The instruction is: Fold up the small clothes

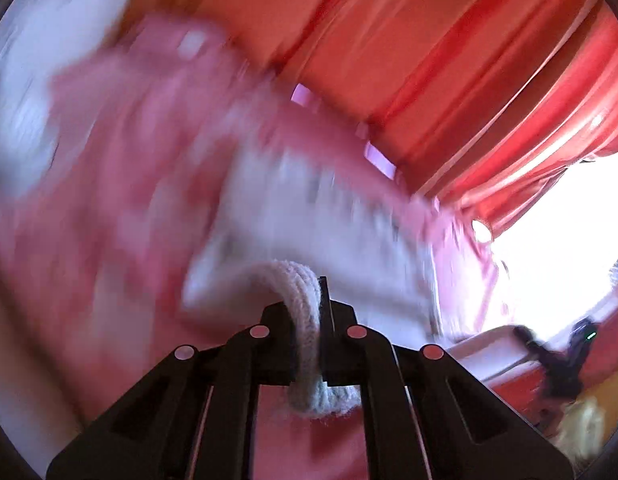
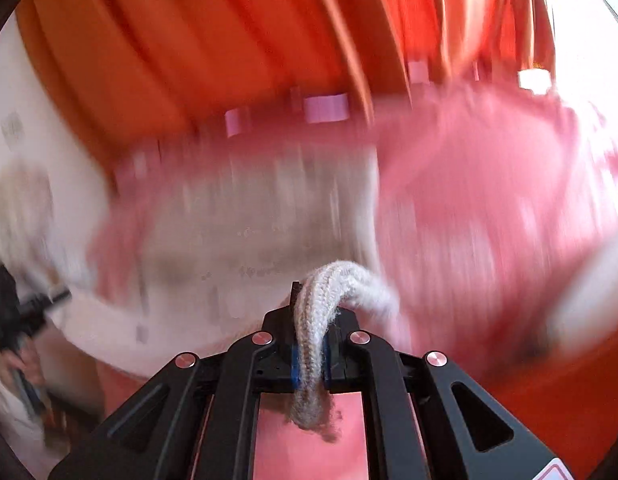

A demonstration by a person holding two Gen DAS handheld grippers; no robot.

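A small white knitted garment point(image 1: 309, 216) hangs stretched in the air between my two grippers, blurred by motion. My left gripper point(image 1: 309, 300) is shut on one ribbed edge of it, which bunches between the jaws. In the right wrist view the same garment point(image 2: 249, 232) spreads ahead, and my right gripper point(image 2: 309, 304) is shut on its other ribbed edge. The garment's far end is too blurred to make out.
A pink patterned cloth point(image 1: 109, 168) covers the surface below, also in the right wrist view point(image 2: 489, 208). Orange-red curtains point(image 1: 449, 60) hang behind. A bright window point(image 1: 569, 240) is at the right. The other gripper point(image 1: 561, 360) shows at the lower right.
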